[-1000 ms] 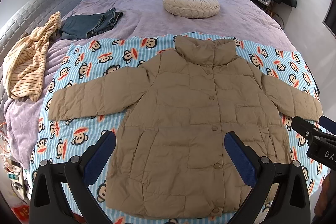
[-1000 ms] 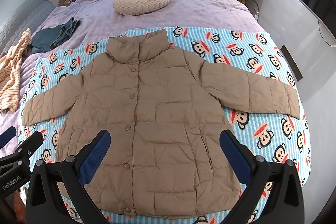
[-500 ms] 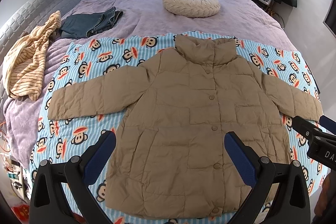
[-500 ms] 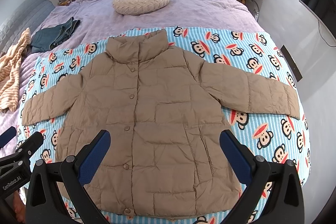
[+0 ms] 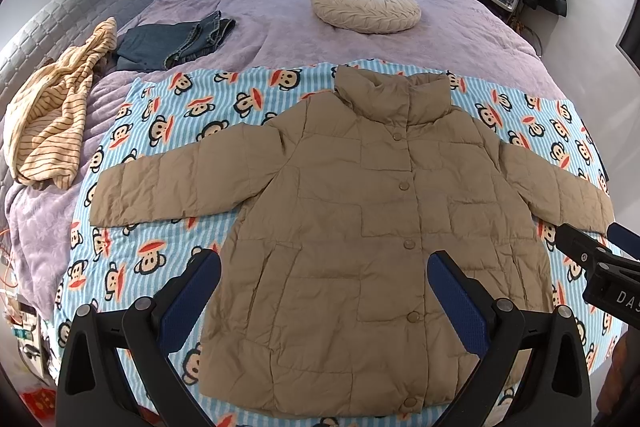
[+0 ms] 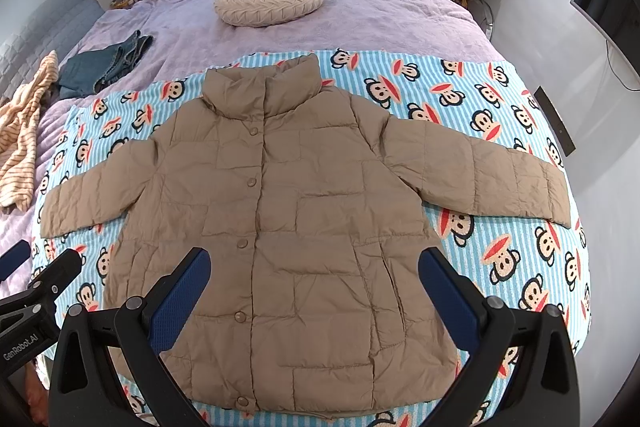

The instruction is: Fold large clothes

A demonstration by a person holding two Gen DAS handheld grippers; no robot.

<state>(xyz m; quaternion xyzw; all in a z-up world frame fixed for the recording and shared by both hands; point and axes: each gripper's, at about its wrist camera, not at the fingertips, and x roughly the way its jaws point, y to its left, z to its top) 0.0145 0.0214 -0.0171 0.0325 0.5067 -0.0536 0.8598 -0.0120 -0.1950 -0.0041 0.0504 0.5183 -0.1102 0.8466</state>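
beyond spread fingers, flat jacket

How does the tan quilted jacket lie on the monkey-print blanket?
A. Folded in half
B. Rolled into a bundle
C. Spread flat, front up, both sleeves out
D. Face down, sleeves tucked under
C: the tan quilted jacket lies flat with its snap buttons showing and a sleeve stretched to each side on the monkey-print blanket.

One jacket, one cushion, one blanket, perhaps two other garments, two tools.
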